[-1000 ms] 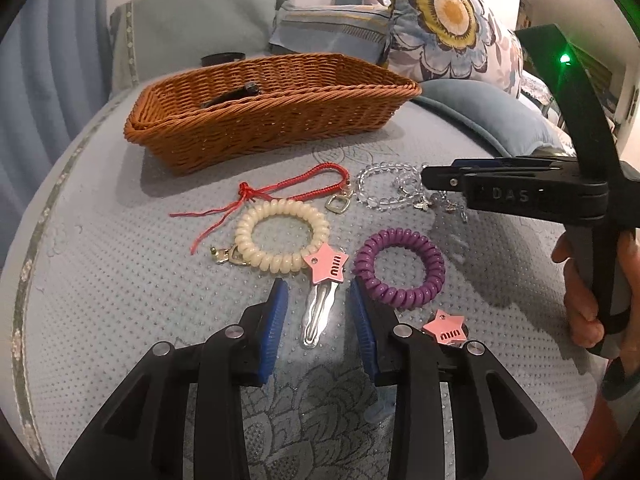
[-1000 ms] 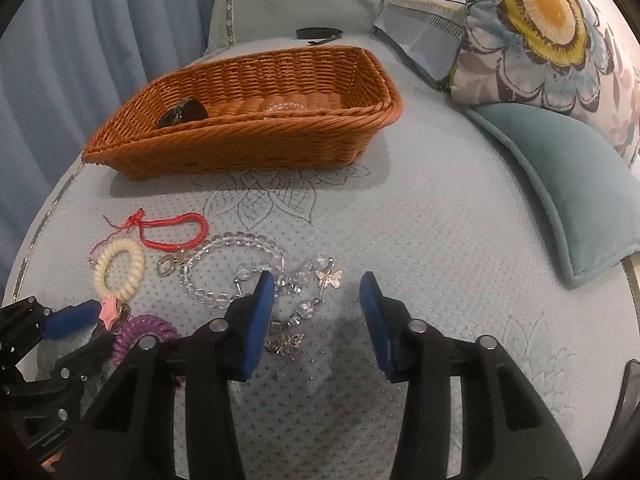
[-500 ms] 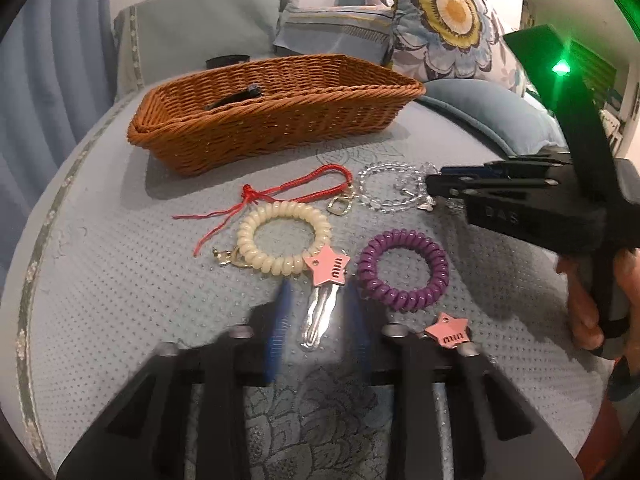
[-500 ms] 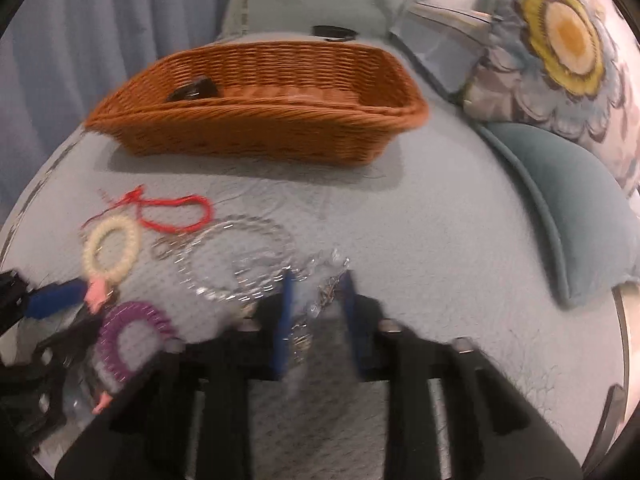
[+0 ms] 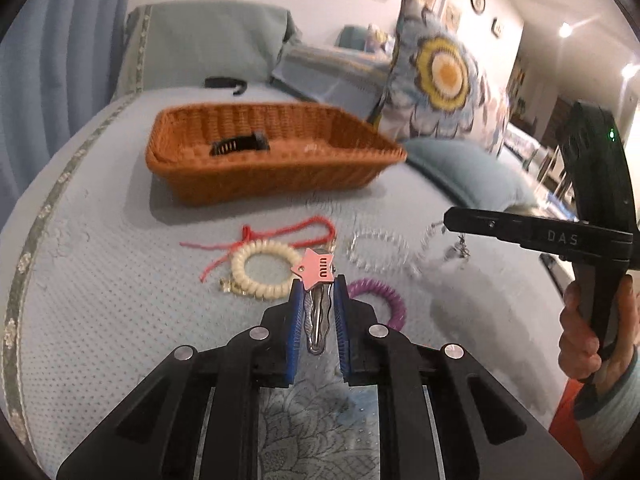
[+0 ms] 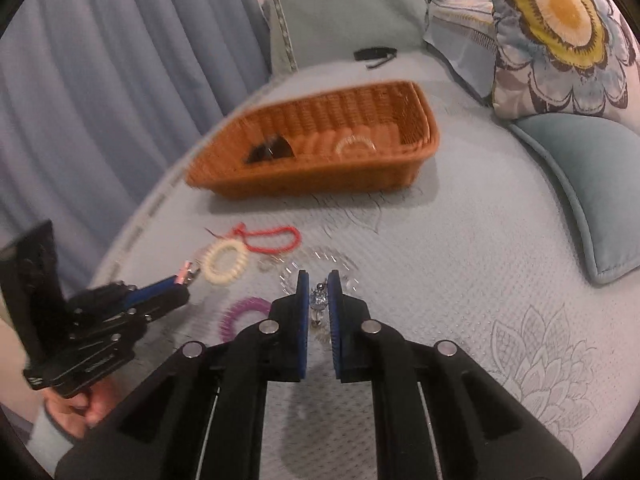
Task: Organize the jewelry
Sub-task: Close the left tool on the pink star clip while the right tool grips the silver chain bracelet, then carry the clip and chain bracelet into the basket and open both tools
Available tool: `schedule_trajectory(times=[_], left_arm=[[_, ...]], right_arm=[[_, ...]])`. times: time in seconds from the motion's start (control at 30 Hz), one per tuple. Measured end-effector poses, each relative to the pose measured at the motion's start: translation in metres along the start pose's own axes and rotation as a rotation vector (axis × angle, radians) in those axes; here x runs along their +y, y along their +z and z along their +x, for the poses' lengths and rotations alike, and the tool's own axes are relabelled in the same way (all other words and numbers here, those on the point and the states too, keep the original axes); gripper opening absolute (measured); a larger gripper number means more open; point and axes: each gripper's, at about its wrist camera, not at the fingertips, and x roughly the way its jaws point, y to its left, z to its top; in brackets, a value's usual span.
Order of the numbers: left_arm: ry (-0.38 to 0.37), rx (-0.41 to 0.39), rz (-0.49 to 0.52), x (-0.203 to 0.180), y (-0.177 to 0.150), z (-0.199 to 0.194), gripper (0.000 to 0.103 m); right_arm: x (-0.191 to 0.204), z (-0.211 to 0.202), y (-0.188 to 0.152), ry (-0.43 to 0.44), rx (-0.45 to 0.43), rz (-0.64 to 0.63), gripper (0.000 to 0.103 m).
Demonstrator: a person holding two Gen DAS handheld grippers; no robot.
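My left gripper [image 5: 317, 286] is shut on a silver hair clip with a pink star [image 5: 316, 272] and holds it above the bed. My right gripper [image 6: 319, 280] is shut on a clear bead bracelet with charms [image 6: 319, 300]; its chain [image 5: 378, 250] trails off the cover in the left wrist view. On the cover lie a cream coil tie [image 5: 262, 270], a red cord bracelet [image 5: 280, 232] and a purple coil tie [image 5: 380, 304]. The wicker basket [image 5: 272, 152] stands behind, holding a black clip [image 5: 240, 145] and a clear bracelet [image 6: 356, 145].
A floral pillow [image 5: 440, 76] and a teal cushion [image 6: 580, 172] lie to the right. A black item [image 6: 374, 54] rests beyond the basket. Blue curtains [image 6: 100, 100] hang on the left. The bed edge runs along the left.
Both grippers closed from open. The left took the star hair clip and lifted it. The right closed on the clear bead bracelet and raised it.
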Motion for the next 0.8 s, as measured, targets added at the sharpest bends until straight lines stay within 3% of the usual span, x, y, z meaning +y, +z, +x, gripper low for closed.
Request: schedule_trajectory(times=[0.23, 0.43, 0.63, 0.8], left_arm=[[0.003, -0.048, 0.007, -0.008, 0.009, -0.013, 0.013], [0.028, -0.072, 0.022, -0.002, 0.031, -0.021, 0.013], [0.040, -0.104, 0.025, 0.011, 0.081, -0.009, 0.013], [0.046, -0.094, 0.022, 0.020, 0.120, 0.024, 0.013]], right_arm=[[0.016, -0.025, 0.012, 0.001, -0.066, -0.030, 0.007], [0.026, -0.026, 0.046, 0.002, -0.107, -0.058, 0.007], [0.040, -0.015, 0.102, -0.036, -0.150, -0.109, 0.007], [0.036, 0.020, 0.138, -0.067, -0.127, -0.112, 0.007]])
